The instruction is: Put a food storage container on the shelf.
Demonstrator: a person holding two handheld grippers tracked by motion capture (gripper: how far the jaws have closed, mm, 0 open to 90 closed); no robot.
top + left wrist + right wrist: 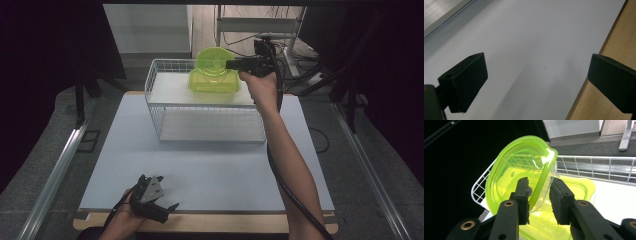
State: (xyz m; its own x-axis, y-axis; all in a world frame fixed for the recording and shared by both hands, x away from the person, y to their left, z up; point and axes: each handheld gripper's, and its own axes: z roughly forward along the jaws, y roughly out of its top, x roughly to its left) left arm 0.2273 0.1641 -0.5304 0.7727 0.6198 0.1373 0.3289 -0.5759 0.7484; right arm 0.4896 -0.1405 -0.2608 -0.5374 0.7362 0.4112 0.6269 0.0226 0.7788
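A translucent yellow-green tub stands tilted on its edge on the top shelf of a white wire rack. It leans over a second green tub that lies flat there. My right gripper reaches in from the right, its jaws either side of the tilted tub's rim with a gap at the right pad, so it is open. My left gripper rests open and empty over the white mat near the table's front edge.
The rack's lower shelf is bare. The white mat covers most of the table, with a wooden strip along the front. Metal rails run down both sides, and cables lie on the floor behind.
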